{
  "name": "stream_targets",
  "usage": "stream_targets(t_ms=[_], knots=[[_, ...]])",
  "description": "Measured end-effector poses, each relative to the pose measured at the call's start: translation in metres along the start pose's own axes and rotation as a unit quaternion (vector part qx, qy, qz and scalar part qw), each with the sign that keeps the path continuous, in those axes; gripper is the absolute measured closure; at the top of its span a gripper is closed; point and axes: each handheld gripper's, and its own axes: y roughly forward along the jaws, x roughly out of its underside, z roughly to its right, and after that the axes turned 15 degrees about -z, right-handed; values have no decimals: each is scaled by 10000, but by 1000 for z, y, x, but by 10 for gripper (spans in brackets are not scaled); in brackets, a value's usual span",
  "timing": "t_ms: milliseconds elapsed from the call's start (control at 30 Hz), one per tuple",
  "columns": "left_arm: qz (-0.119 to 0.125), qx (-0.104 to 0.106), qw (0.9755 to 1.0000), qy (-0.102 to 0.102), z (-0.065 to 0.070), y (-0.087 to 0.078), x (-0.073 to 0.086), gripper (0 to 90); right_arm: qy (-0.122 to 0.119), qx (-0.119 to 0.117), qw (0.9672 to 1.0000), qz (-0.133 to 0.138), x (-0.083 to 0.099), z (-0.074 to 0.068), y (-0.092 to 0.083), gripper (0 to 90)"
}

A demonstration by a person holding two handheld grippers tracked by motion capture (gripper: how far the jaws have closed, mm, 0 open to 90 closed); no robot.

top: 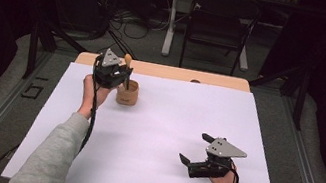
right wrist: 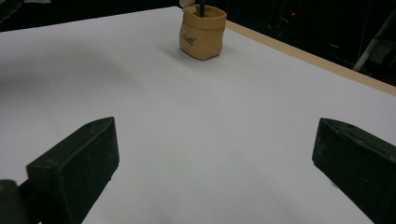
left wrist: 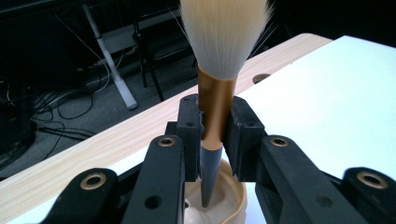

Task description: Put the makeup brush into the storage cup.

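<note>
1. The left gripper is hovering over the tan pot at the far left of the white sheet covering the counter; its fingers are pinching the brush by its copper ferrule.
2. The brush is standing upright, bristles up; its dark handle tip is sitting inside the pot.
3. The right gripper is resting near the front right, well apart from the pot; its fingers are spreading wide, holding nothing.
</note>
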Motion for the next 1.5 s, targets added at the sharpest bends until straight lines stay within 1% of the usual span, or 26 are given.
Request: stream_targets(t_ms=[433,567,600,633,667,700,733,767,800,833,867,933,967,1067,1100,1133,1200,1267,1333,1500], knots=[[-102,-39,9999,31,0,8,0,774,5,2,10000,-4,0,0,0,1],[-155,-29,9999,52,1,10,1,772,13,-3,10000,-2,0,0,0,1],[-175,5,9998,47,1,10,1,765,11,0,10000,3,0,0,0,1],[-221,67,9997,60,0,10,1,711,14,0,10000,5,0,0,0,1],[-269,88,9996,22,1,10,1,607,21,9,10000,10,0,1,0,1],[-301,127,9995,-43,1,9,1,483,18,9,10000,6,0,1,-1,1],[-331,204,9992,-68,2,8,1,394,26,5,10000,9,0,1,-1,1],[-314,184,9993,-54,3,5,1,304,27,9,10000,19,0,1,-1,1],[-292,180,9994,3,5,2,1,256,26,20,10000,16,0,2,-1,1],[-282,227,9993,47,6,-1,1,202,42,25,10000,16,0,2,-2,1],[-254,257,9993,73,8,-5,1,171,48,26,10000,15,0,2,-2,1],[-200,294,9992,172,11,-12,2,153,41,29,10000,24,0,2,-2,1],[-185,309,9992,182,13,-14,2,137,46,29,10000,35,0,2,-2,1],[-203,328,9988,288,16,-22,4,95,37,27,10000,56,0,2,-2,1],[-178,331,9989,270,18,-24,5,89,53,13,10000,62,-1,2,-3,1],[-215,324,9988,307,18,-26,7,82,62,23,10000,49,-1,2,-3,1],[-218,362,9987,294,18,-29,9,68,64,31,10000,64,-1,3,-4,1],[-260,343,9986,318,18,-32,12,61,103,28,9998,154,-1,3,-4,1],[-294,364,9984,326,17,-34,16,55,97,21,9999,83,-2,3,-5,1],[-347,392,9980,345,18,-42,24,44,85,48,9999,119,-2,4,-6,1]])
